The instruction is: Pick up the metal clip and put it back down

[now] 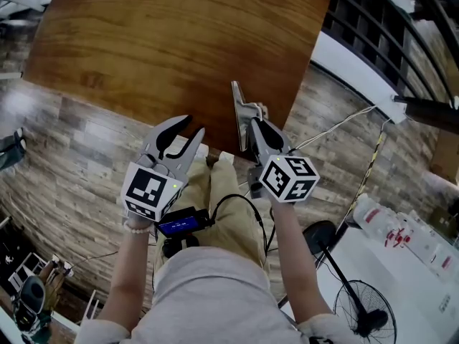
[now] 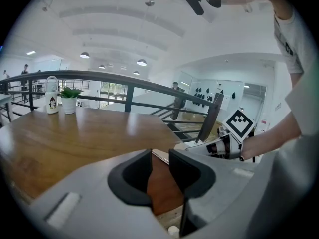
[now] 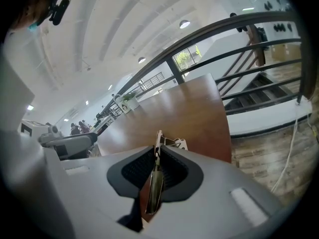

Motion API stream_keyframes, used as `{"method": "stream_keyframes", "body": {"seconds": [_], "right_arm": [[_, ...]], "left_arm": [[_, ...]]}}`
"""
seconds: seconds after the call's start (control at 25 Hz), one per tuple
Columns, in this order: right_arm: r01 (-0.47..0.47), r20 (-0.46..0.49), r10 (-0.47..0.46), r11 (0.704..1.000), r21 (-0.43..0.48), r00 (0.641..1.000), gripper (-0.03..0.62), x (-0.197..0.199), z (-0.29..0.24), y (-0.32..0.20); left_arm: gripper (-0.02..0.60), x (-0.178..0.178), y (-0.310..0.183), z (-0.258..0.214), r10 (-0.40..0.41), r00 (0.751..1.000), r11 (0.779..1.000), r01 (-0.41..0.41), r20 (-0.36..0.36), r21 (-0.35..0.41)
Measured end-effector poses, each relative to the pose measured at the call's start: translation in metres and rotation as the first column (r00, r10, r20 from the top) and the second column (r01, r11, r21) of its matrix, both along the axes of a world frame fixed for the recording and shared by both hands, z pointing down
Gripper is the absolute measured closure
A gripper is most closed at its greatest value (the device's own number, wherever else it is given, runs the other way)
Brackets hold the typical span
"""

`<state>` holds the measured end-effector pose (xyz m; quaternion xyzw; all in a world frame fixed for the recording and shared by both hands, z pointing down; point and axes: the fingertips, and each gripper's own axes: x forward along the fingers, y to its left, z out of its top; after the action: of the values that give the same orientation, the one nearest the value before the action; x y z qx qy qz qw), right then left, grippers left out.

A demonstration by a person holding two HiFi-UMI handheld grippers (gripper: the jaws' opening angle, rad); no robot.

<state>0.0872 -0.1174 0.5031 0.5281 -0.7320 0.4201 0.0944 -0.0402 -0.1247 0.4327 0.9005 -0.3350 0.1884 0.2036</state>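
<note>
The metal clip (image 1: 240, 113) is a thin silver lever clip that stands on edge over the near edge of the brown wooden table (image 1: 165, 41). My right gripper (image 1: 252, 126) is shut on it. In the right gripper view the clip's flat handle (image 3: 156, 171) runs between the dark pads, and its head sticks out past the tips. My left gripper (image 1: 188, 126) hovers to the left of it at the table edge, open, with nothing between its fingers (image 2: 137, 176). The left gripper view also shows the right gripper (image 2: 227, 144) off to the right.
A dark metal railing (image 2: 129, 91) runs behind the table. A small potted plant (image 2: 69, 99) and a white penguin bottle (image 2: 52, 94) stand at the table's far end. On the floor lie a white cable (image 1: 344, 124) and a black fan (image 1: 366, 314).
</note>
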Motion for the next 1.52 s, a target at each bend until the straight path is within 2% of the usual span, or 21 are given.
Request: {"method": "stream_keyframes", "body": {"seconds": [0.28, 0.56, 0.8, 0.96, 1.2, 1.36, 1.52], "right_arm": [[-0.026, 0.023, 0.026, 1.0, 0.013, 0.999, 0.537, 0.002, -0.01, 0.003], [-0.053, 0.041, 0.052, 0.998, 0.023, 0.998, 0.539, 0.006, -0.016, 0.004], [-0.083, 0.087, 0.08, 0.996, 0.037, 0.993, 0.539, 0.009, -0.027, 0.007], [-0.094, 0.117, 0.087, 0.994, 0.058, 0.989, 0.539, 0.008, -0.037, 0.006], [-0.097, 0.159, 0.081, 0.99, 0.1, 0.984, 0.539, 0.004, -0.053, 0.003], [-0.092, 0.181, 0.068, 0.988, 0.125, 0.981, 0.539, 0.003, -0.064, 0.003], [-0.084, 0.204, 0.052, 0.985, 0.153, 0.978, 0.539, 0.0, -0.073, 0.003]], "left_arm": [[0.483, 0.008, -0.001, 0.008, 0.015, 0.999, 0.998, -0.017, -0.043, -0.054], [0.48, 0.02, -0.006, 0.022, 0.018, 0.992, 0.989, -0.036, -0.126, -0.144], [0.477, 0.035, -0.003, 0.03, 0.052, 0.989, 0.982, -0.076, -0.137, -0.175], [0.47, 0.042, -0.003, 0.034, 0.05, 0.984, 0.975, -0.086, -0.17, -0.206], [0.458, 0.049, -0.008, 0.037, 0.03, 0.972, 0.964, -0.09, -0.233, -0.251], [0.457, 0.056, -0.01, 0.036, 0.03, 0.967, 0.962, -0.096, -0.252, -0.255], [0.44, 0.058, -0.014, 0.031, -0.016, 0.941, 0.952, -0.09, -0.339, -0.294]]}}
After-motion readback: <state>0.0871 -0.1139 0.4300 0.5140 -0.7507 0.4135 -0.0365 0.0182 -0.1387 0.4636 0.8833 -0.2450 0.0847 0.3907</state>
